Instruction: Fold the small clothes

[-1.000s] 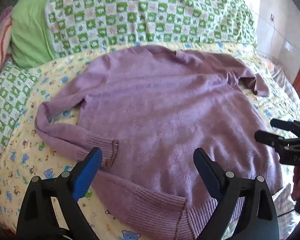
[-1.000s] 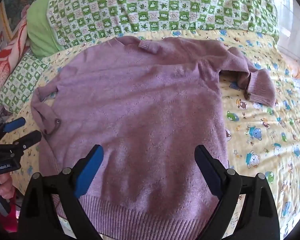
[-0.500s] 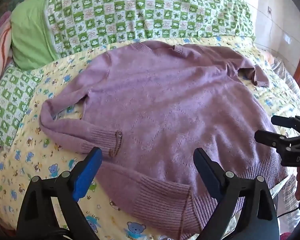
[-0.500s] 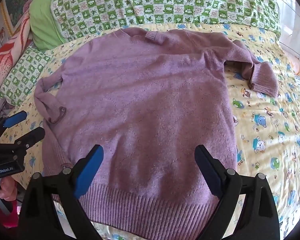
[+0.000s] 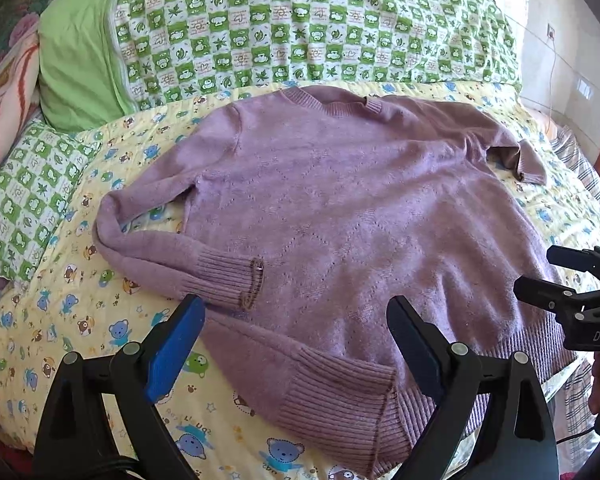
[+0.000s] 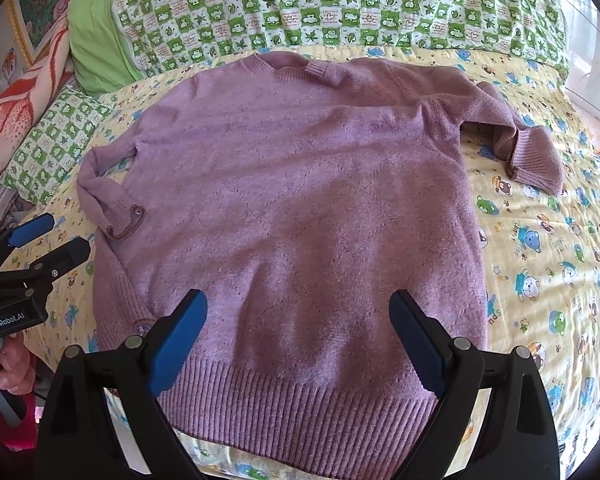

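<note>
A home bedroom: nearly the whole view is a bed spread with a yellow quilted sheet [image 5: 100, 320] printed with cartoon bears. At twelve o'clock lies a green-and-white checked quilt [image 5: 307, 28] with a plain green lining [image 5: 80, 64], at nine o'clock a matching checked pillow [image 5: 24, 200], and at ten o'clock a framed flower picture [image 6: 40, 4]. A tiled wall with a socket and hanging cord [image 5: 551, 36] shows at two o'clock.

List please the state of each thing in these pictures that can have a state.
Sweater: spread flat, front up, not yet folded.
Left sleeve: bent back, cuff lying on the body.
Right sleeve: bent, cuff resting on the sheet.
Left gripper: open, holding nothing.
Right gripper: open, holding nothing.
</note>
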{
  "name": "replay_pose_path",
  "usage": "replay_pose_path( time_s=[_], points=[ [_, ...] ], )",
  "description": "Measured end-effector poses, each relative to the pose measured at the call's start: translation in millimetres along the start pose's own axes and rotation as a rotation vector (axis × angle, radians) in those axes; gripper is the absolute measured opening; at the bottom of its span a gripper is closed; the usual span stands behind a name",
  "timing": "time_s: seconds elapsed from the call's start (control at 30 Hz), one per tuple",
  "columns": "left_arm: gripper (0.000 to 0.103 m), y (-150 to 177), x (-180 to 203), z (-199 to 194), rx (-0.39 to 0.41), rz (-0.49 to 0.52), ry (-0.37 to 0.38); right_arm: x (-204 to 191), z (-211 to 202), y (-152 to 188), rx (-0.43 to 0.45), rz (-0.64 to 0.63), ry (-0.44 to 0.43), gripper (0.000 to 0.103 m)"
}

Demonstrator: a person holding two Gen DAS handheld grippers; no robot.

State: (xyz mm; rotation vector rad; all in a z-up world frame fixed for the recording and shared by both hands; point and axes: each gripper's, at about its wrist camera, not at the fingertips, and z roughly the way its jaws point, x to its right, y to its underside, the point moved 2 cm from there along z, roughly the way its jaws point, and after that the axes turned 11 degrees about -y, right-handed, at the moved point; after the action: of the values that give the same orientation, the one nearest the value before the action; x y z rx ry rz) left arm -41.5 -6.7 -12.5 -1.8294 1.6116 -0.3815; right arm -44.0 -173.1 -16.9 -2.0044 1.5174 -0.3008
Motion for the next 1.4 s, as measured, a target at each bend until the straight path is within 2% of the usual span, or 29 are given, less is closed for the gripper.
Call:
replay_pose_path(
  time_s=[1.4],
  points=[
    [0.093, -5, 1, 15, -0.034, 0.025, 0.016, 7, 0, 1, -0.014, 0.024, 0.004, 0.093]
  ],
)
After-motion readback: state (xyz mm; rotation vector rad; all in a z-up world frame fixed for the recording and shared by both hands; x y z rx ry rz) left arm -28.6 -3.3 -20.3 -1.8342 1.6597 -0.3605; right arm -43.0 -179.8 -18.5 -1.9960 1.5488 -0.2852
